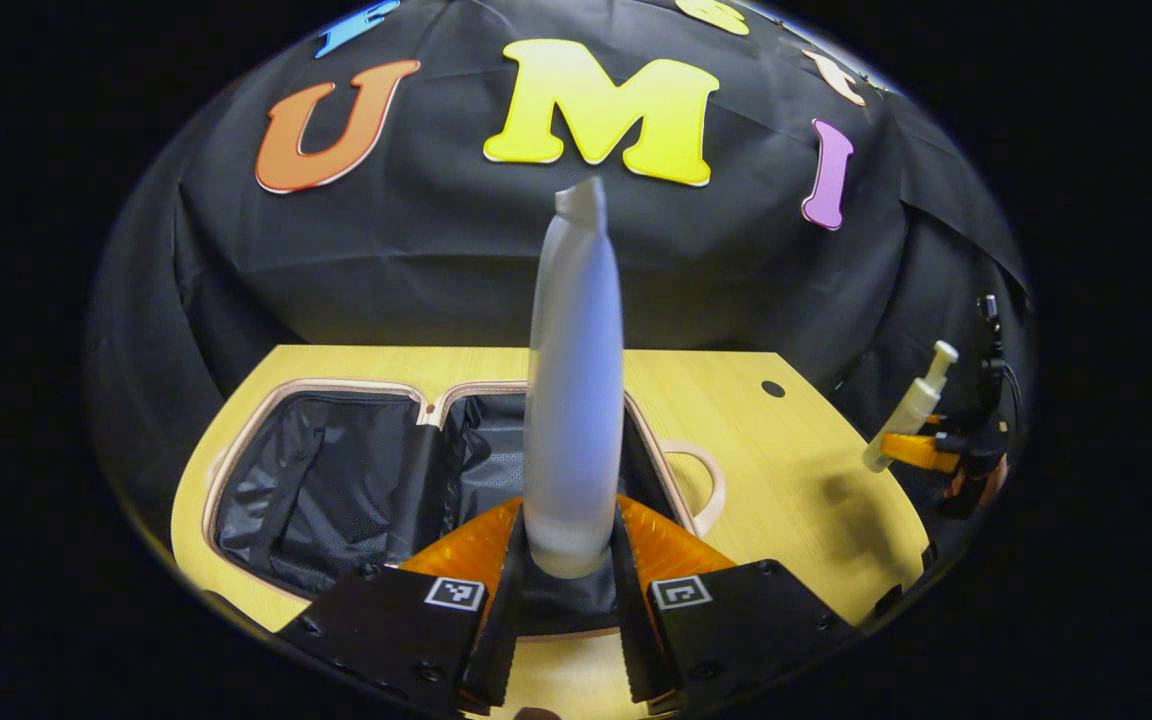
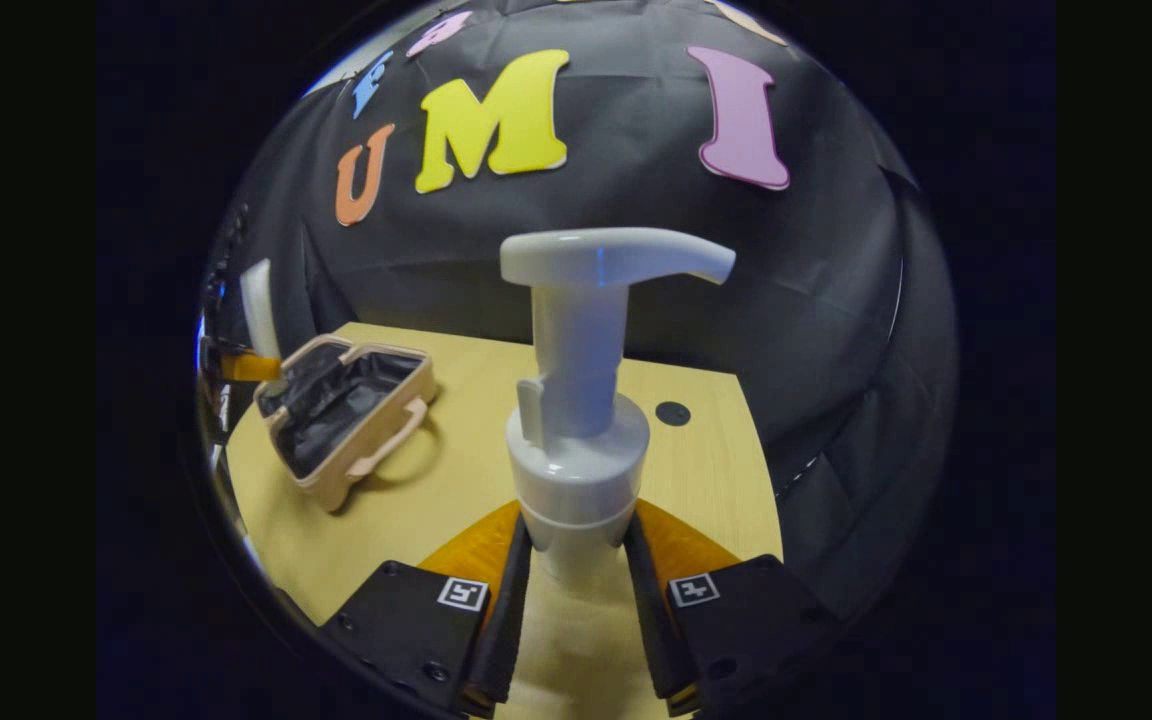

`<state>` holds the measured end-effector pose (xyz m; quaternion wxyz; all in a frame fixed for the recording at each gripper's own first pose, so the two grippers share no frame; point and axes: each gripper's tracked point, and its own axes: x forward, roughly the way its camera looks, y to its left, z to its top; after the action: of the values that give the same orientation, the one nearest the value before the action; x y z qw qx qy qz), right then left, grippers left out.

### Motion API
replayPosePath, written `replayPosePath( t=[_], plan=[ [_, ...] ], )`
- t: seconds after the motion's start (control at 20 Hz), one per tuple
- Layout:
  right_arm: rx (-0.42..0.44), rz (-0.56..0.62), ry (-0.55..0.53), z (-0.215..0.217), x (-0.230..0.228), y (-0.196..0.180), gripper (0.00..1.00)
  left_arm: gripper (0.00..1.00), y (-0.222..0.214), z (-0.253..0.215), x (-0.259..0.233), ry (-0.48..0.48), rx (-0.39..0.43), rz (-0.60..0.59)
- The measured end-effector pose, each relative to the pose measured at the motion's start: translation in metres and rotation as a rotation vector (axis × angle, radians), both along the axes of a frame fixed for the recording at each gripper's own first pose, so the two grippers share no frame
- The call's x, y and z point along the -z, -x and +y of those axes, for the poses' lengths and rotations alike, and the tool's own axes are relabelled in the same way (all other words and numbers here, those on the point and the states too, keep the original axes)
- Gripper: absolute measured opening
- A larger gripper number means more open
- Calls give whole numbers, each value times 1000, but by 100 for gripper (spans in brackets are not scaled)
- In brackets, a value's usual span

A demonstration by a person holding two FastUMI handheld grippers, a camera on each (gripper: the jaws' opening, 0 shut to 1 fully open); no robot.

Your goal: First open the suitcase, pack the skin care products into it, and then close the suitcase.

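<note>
Left gripper view: the left tool (image 1: 571, 560) is closed around the base of a tall frosted white bottle (image 1: 574, 400), one finger pressing on each side. The bottle stands upright between the fingers, its long axis running straight up and away from the tool, with the narrow flattened cap end pointing up toward the booth wall. Just beyond and below the fingers lies the suitcase (image 1: 336, 480), open, its black lined interior facing up and its pale pink rim and handle showing. It rests on the yellow wooden worktop (image 1: 796, 470). Far off to the right of this tool, the other tool holds a pump bottle tilted, nozzle up.

Right gripper view: the right tool (image 2: 576, 580) is clamped on the lower part of a white pump bottle (image 2: 581, 420), both fingers touching its sides. The pump bottle stands upright, long axis rising away from the tool, and its pump spout points sideways to the right. The bare worktop lies under and ahead of this tool. Well off to the left and farther ahead sits the open suitcase, handle side toward this tool, with the frosted bottle held upright over its near left end by the other tool's orange fingers.
</note>
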<state>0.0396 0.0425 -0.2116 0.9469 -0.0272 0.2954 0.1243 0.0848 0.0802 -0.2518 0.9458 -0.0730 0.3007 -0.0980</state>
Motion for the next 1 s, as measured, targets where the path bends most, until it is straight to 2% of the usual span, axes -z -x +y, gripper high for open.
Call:
replayPosePath(
  t=[0.05,0.1,0.15,0.2,0.25,0.4,0.5,0.6,0.95,1.0],
  plan=[
    [1,2,-15,3,-14,8,49,53,-6,5,7,25,14,19],
    [9,3,-34,4,-26,17,49,46,-11,9,18,50,29,50],
    [15,6,-55,6,-39,24,49,46,-14,13,31,68,48,95],
    [18,7,-79,9,-52,31,49,52,-15,16,46,76,71,151],
    [24,3,-100,12,-64,36,48,46,-14,20,63,69,90,224],
    [39,-25,-136,20,-92,43,49,46,-7,44,100,3,67,423],
    [43,-60,-110,24,-106,46,49,45,-10,41,100,47,68,483],
    [27,-66,-118,39,-113,51,48,45,-12,39,112,39,67,565],
    [-57,-31,-128,83,-118,56,48,45,-12,37,125,-69,62,659],
    [-85,-15,-126,95,-115,53,48,55,-10,38,123,-73,48,657]
  ],
)
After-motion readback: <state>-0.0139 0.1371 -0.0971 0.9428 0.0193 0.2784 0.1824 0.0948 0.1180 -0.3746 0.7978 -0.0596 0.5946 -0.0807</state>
